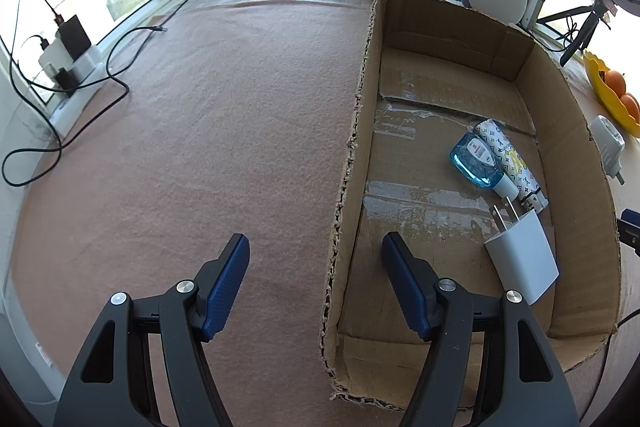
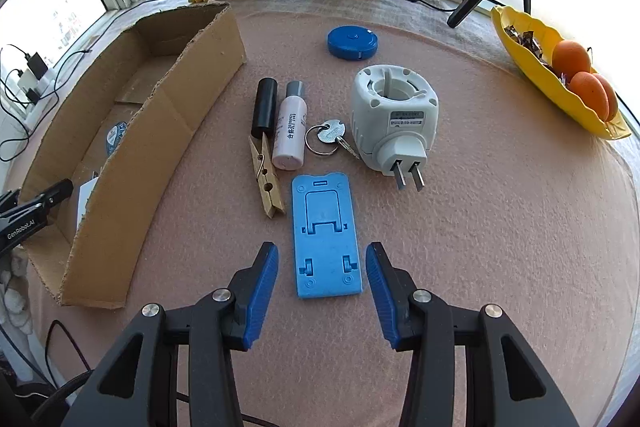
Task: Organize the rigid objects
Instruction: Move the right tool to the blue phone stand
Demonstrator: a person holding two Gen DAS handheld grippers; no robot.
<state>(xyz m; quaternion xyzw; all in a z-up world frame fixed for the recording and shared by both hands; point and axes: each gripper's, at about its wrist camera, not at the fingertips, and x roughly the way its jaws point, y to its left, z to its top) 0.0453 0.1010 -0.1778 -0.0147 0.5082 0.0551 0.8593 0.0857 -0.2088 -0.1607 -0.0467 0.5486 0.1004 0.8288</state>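
With both jaws seen parted and empty, the right gripper (image 2: pixel 322 291) is straddled over the near end of the blue stand (image 2: pixel 325 237), pads not touching. Beyond it a clothespin (image 2: pixel 266 181), bottle (image 2: pixel 289 131), black tube (image 2: pixel 265 107), keys (image 2: pixel 330 137) and plug adapter (image 2: pixel 394 123) are laid. The left gripper (image 1: pixel 316 287) is held over the box (image 1: pixel 348 163) wall; charger (image 1: pixel 522 259) and sanitizer (image 1: pixel 476 159) lie inside.
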